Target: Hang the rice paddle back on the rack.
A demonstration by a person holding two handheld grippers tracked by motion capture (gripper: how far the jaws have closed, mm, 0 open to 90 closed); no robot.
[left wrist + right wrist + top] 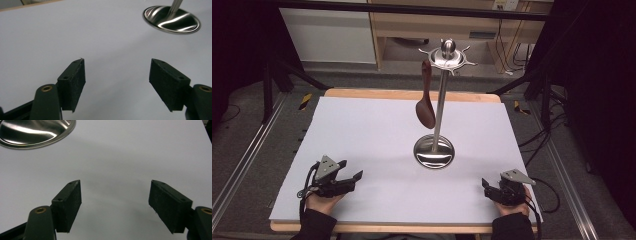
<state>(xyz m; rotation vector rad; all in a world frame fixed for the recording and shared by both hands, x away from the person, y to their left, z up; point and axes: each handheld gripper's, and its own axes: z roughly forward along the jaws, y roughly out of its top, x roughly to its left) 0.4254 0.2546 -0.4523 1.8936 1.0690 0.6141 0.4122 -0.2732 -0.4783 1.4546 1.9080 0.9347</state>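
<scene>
Left tool (353,178) is resting low near the table's (362,130) front-left edge, jaws spread wide w/ nothing between them; in the left gripper view its pads (75,82) are framing bare white surface, w/ the stand base (172,20) lying ahead and to one side. Right tool (486,186) is sitting mirror-fashion at the front-right edge, jaws likewise wide apart and holding nothing; in the right gripper view its pads (68,203) are bracketing empty table, w/ the base rim (37,132) showing at the upper left. Both tools are lying well apart from the work, approx. symmetric about the stand, probably a neutral ready pose that is leaving either hand free to reach in.

Stand (439,107) is rising upright from its round base mid-table, between the two tools and farther back. Its top ring of hooks (447,57) is carrying the spoon (426,107), which is hanging bowl-down on the left side, beside the pole and clear of the table. Hanging by the handle end is keeping the spoon vertical and its handle exposed for a pinch from the left.
</scene>
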